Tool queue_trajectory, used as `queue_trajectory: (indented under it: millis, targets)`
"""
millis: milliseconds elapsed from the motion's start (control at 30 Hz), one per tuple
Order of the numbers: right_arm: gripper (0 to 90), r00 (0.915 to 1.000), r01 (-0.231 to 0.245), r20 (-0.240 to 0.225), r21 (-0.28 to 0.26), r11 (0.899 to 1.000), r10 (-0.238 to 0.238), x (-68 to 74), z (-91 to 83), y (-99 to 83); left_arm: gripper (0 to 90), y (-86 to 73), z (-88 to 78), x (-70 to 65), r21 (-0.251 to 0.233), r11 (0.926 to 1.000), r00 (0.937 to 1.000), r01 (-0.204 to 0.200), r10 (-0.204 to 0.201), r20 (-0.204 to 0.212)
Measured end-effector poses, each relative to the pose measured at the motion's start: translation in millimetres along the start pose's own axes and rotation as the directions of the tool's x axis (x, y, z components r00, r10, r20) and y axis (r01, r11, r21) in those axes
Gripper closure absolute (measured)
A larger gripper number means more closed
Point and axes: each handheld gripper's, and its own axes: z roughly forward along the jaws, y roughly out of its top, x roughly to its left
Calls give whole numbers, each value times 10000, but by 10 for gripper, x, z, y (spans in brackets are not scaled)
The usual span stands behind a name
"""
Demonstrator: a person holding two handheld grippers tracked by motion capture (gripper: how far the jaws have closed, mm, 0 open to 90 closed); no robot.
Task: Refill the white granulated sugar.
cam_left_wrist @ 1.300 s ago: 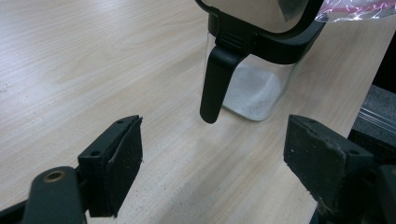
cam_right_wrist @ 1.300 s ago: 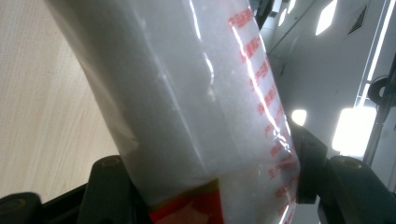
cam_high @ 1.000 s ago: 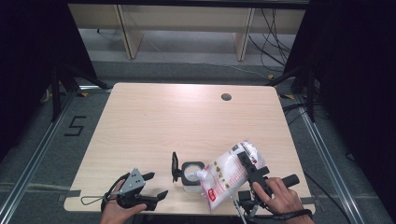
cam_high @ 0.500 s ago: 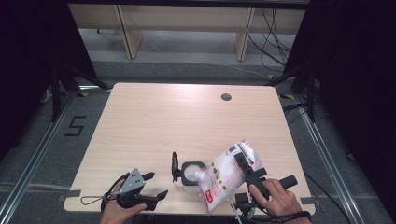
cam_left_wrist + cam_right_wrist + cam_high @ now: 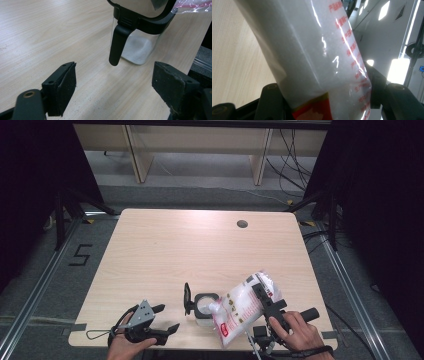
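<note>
A clear bag of white grains with red print hangs tilted, its lower corner over the mouth of a small glass jar. My right gripper is shut on the bag, and in the right gripper view the bag bulges between both jaws of that gripper. The jar has some white powder at its bottom, and its black hinged lid stands open. My left gripper rests near the table's front edge, left of the jar. That left gripper is open, with bare table between its jaws.
The light wooden table has a round cable hole at the back right. Its front edge lies close under both hands. Wooden shelving and floor cables lie beyond the far edge.
</note>
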Motion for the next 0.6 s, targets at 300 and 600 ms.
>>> queue_trajectory:
  millis: [300,600]
  targets:
    - [437,9999,-147,-36,13,9999,147,9,-4,-6,190,1,2,15,39,9997,9997,-251,251,36]
    - [438,9995,-302,-102,-108,9995,301,32,14,-17,190,0,1,13,43,9996,9996,-263,263,37]
